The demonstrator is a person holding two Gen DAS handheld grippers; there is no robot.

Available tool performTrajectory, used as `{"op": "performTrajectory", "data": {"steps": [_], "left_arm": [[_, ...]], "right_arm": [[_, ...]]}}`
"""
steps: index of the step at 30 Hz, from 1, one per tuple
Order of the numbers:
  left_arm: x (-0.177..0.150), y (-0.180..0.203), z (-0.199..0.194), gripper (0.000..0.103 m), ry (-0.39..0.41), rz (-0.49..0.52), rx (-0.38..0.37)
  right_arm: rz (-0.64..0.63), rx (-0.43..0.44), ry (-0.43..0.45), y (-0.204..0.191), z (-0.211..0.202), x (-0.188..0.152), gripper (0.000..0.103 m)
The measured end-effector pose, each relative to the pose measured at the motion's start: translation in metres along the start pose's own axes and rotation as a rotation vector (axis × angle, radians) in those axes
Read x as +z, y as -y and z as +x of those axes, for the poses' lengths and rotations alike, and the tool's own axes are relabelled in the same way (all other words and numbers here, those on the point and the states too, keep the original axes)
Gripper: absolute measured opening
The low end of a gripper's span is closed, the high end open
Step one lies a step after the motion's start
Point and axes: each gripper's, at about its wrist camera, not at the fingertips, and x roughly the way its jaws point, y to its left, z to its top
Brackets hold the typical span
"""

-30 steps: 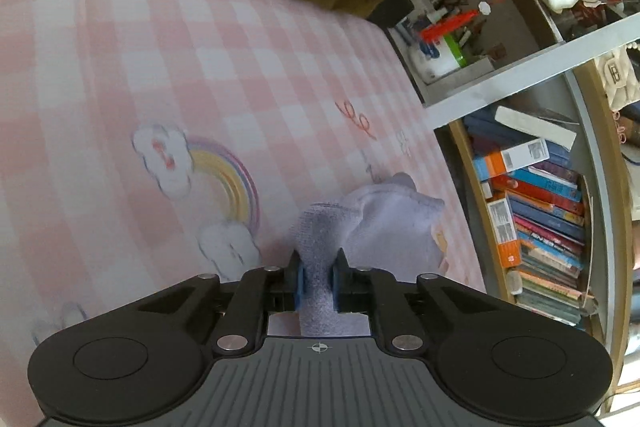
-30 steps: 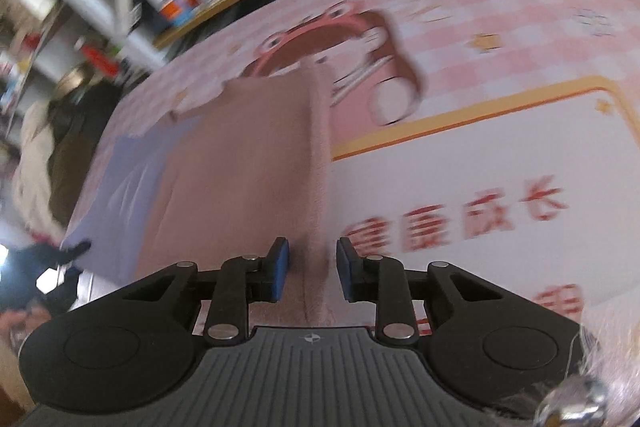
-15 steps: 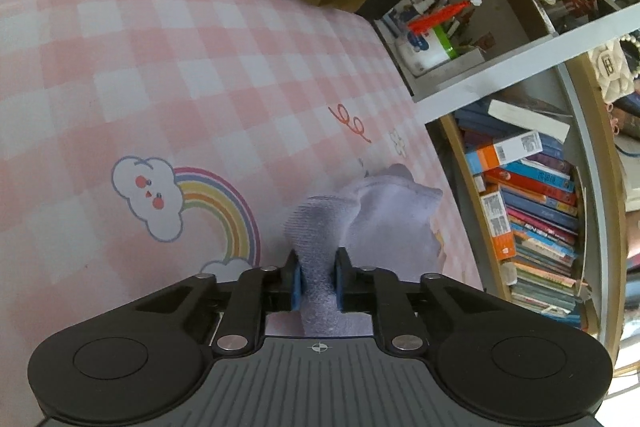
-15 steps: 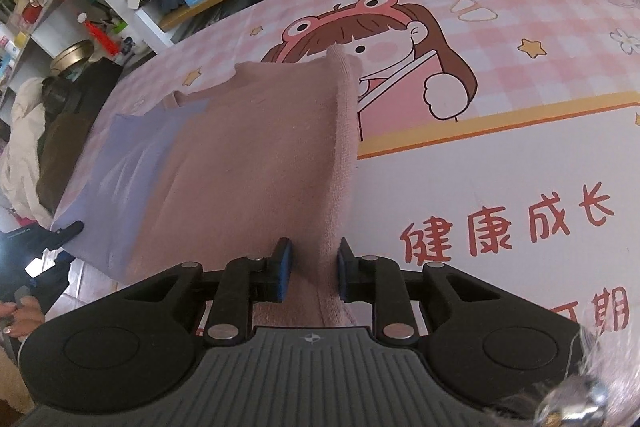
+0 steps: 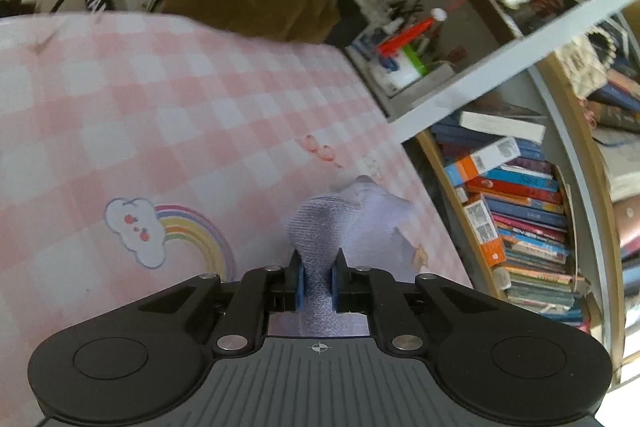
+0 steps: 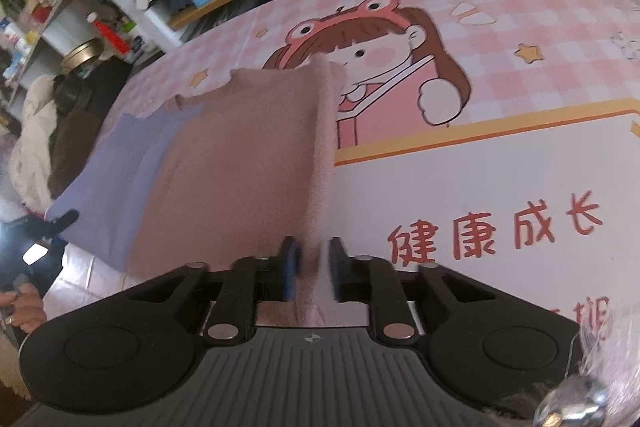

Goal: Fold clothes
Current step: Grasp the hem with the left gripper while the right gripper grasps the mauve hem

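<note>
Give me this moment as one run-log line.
left tool: shut on lavender cloth | right tool: pink cloth edge between pads, grip unclear | both over mat

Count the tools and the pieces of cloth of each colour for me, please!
Tools: 2, the left tool and the right tool
Purple: 1 lavender cloth, pinched in the left tool
Pink: 1 dusty-pink cloth, pinched in the right tool
Total: 4 (the two cloths may be parts of one garment; I cannot tell)
</note>
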Motion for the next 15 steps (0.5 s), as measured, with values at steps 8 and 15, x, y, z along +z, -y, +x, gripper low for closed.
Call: {"op": "performTrajectory", "data": {"steps": [8,15], "left_arm": [[-0.025,0.103,-0.037,0.008,0.064,0.368,-0.136],[-0.105,0.194,-0.055,0.010,-0.026,0.707,-0.259]], "right_arm": [[-0.047,0.082,-0.014,0.005,0.010,0.004,0.007],[-0.069,0.137,-0.023,0.013,0.011,0.005,0.007]]}}
